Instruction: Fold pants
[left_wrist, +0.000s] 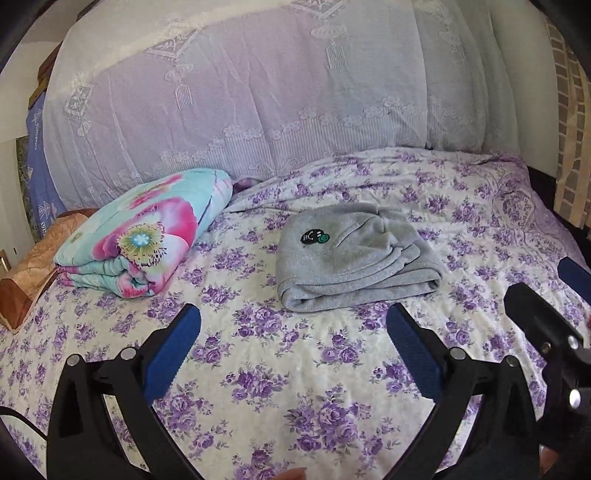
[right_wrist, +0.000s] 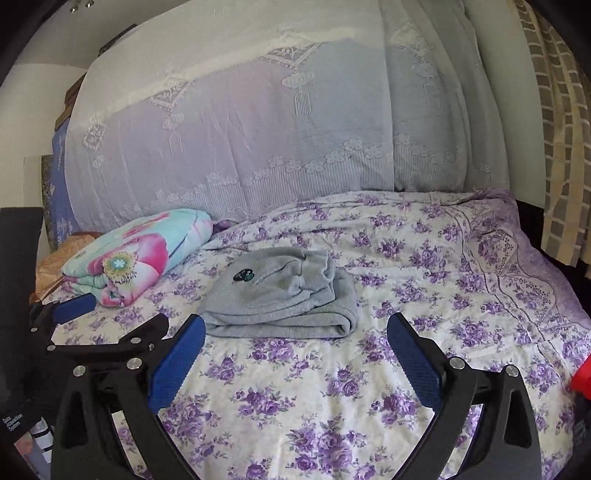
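Pants (left_wrist: 354, 258), grey, folded, mid-bed (left_wrist: 295, 369).
Left gripper (left_wrist: 293, 347) and right gripper (right_wrist: 295, 350): near side, wide open, empty. Risk: a snagging finger could undo loose top layers.

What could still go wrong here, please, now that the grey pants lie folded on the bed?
1. The pants are a loose, puffy stack; the upper layers bulge unevenly, so a nudge might make them slide apart.
2. Both grippers, left and right, hang open just in front of the fold; a forward drift could snag its edge.
3. The soft, wrinkled bedspread gives uneven support.
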